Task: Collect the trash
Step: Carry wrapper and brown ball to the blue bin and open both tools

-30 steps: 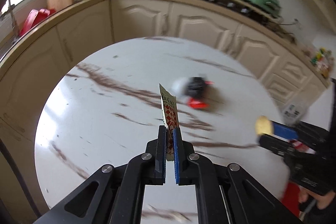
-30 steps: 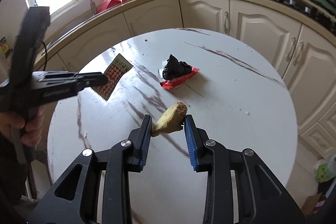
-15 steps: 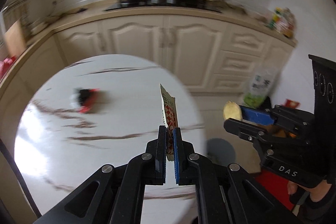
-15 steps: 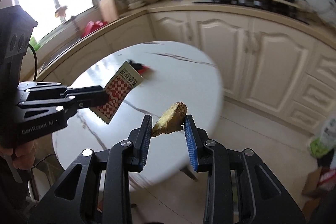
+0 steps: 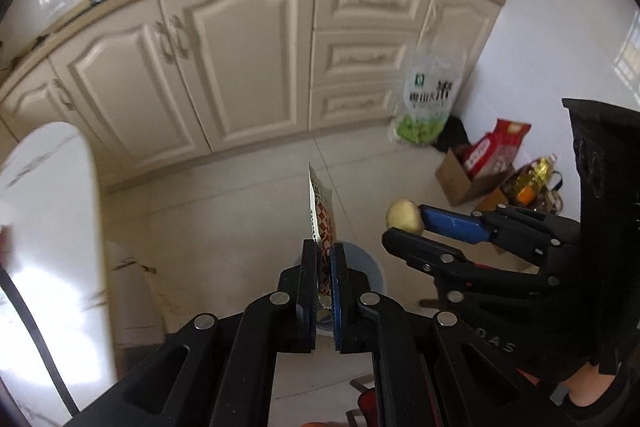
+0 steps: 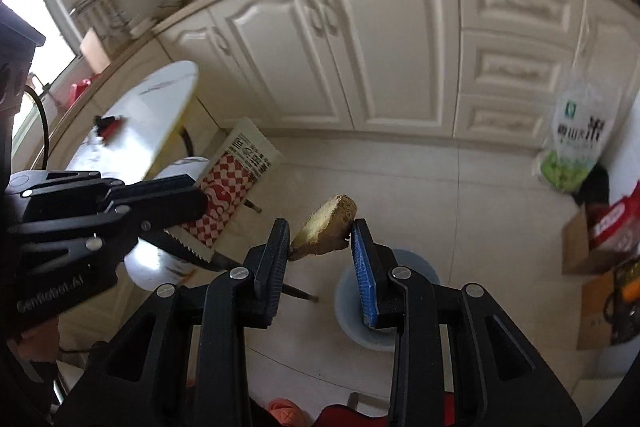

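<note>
My left gripper (image 5: pixel 323 247) is shut on a red-and-white checkered wrapper (image 5: pixel 320 211), which stands upright between its pads; the same wrapper (image 6: pixel 236 179) shows at the left of the right wrist view. My right gripper (image 6: pixel 320 231) is shut on a yellow-brown food scrap (image 6: pixel 328 223), seen also as a scrap (image 5: pixel 404 217) to the right of the wrapper. Both grippers point down over the tiled floor. A pale blue bin (image 6: pixel 416 267) stands on the floor just beyond and below the fingers, partly hidden by them. A black-and-red piece of trash (image 6: pixel 107 125) lies on the round marble table (image 6: pixel 160 99).
Cream cabinets (image 5: pixel 240 67) run along the back. A bag of rice (image 5: pixel 430 95) hangs on them at the right. A cardboard box with packets (image 5: pixel 472 171) and an oil bottle (image 5: pixel 536 175) sit in the corner. A white stool (image 5: pixel 132 291) stands by the table.
Both grippers have swung away from the table to over the floor, each keeping its hold. The table has slid to the left edge and the blue bin has come into view.
</note>
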`<state>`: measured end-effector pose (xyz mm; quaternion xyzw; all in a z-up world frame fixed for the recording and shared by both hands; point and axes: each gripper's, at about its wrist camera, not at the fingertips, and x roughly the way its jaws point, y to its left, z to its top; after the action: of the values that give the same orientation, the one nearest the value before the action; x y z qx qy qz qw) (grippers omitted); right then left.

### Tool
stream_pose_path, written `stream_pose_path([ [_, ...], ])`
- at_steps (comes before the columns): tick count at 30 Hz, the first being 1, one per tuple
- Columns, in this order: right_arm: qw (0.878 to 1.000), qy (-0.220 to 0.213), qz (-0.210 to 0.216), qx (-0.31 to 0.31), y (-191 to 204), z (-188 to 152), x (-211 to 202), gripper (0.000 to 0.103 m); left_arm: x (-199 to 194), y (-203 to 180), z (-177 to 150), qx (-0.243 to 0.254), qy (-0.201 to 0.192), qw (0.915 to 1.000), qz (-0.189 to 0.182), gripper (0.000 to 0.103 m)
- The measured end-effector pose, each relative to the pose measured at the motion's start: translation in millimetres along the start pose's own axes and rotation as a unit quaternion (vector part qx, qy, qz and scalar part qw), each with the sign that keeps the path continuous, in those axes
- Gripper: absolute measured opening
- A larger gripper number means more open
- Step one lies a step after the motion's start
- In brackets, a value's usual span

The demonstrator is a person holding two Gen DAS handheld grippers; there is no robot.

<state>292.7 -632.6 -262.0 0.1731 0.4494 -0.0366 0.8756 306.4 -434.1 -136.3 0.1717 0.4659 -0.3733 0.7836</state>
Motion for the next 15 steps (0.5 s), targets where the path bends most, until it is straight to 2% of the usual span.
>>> stream_pose_path([
  [4,0.999,0.021,-0.015,0.028,-35.0,-3.9,25.3,0.044,55.6,1.7,27.6,-0.001,0.030,0.9996,0.002,0.002],
  [10,0.998,0.037,-0.028,0.042,-66.3,-15.3,38.9,0.045,138.7,-5.8,62.2,-0.004,0.072,0.9974,0.000,0.002],
  [15,0.998,0.037,-0.032,0.045,-73.4,-17.3,37.8,0.045,162.2,-2.7,72.0,-0.009,0.082,0.9965,0.007,0.004],
])
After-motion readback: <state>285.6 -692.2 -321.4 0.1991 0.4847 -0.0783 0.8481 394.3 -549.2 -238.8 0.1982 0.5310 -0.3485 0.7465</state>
